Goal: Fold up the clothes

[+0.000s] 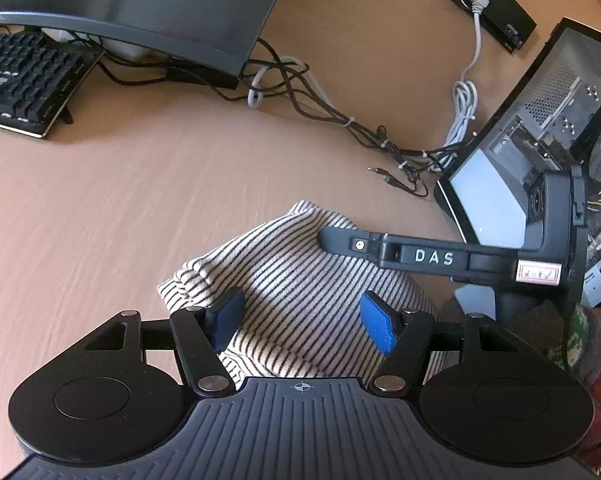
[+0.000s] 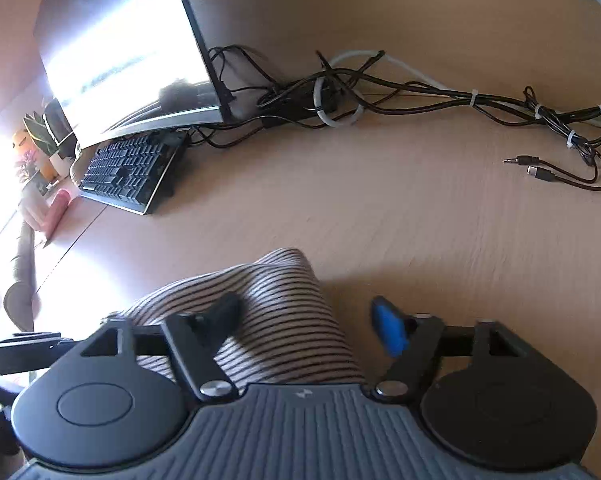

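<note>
1. Left gripper (image 1: 302, 322): jaws wide apart, gripping nothing, the striped garment (image 1: 300, 280) bunched between and ahead of them.
2. Right gripper (image 2: 306, 320): jaws wide, garment under its left jaw on the tabletop (image 2: 420, 220).

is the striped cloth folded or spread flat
Folded, bunched: the cream black-striped knit cloth lies in a compact mound on the wooden desk, its layers doubled at the left edge.

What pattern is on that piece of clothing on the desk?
The garment has thin dark stripes on cream, clearest in the left wrist view.
</note>
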Demonstrator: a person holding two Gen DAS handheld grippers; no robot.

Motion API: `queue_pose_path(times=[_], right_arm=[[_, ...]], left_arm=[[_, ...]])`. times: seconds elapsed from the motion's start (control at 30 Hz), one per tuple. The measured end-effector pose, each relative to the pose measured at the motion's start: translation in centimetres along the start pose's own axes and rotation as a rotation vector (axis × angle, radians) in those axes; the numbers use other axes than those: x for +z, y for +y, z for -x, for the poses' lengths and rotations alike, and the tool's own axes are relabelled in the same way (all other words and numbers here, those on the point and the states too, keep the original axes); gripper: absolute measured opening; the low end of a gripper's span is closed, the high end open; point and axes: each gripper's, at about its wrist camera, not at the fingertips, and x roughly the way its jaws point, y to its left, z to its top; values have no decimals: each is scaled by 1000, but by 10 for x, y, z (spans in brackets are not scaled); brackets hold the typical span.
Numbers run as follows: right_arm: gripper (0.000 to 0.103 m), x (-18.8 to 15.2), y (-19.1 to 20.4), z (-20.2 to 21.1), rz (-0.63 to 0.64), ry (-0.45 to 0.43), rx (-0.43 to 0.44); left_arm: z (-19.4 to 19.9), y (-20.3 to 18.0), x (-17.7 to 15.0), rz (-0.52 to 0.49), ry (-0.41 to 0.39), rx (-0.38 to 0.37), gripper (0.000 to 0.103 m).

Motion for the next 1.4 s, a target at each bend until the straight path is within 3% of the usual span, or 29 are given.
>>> queue_pose_path(times=[0.23,0.43,0.5,0.67,0.73,0.8,0.87,1.07,1.13,1.2,1.4], right_arm=[[74,-2,21,17,133,-23,40],[74,-7,23,24,92,-35,27],[83,-9,20,31,83,-43,21],[85,-20,8,32,30,20,40],[83,-22,7,32,13,32,65],[71,-24,7,31,12,40,84],[67,-25,12,29,52,34,86],[68,-31,26,21,171,14,94],[69,-31,24,23,174,10,106],[69,-32,22,25,181,1,111],[72,-38,20,28,155,-23,123]], left_arm=[[-3,9,4,41,-1,-26,69],[-2,14,4,36,0,-42,68],[-1,13,4,27,-2,-36,66],[1,21,0,68,-27,-60,66],[2,23,2,66,-28,-36,65],[4,26,5,64,-30,-12,65],[6,30,7,68,-32,8,65],[19,43,10,146,-36,18,57],[26,40,8,162,-36,39,61],[32,37,5,178,-37,60,85],[51,29,-1,224,-37,123,88]])
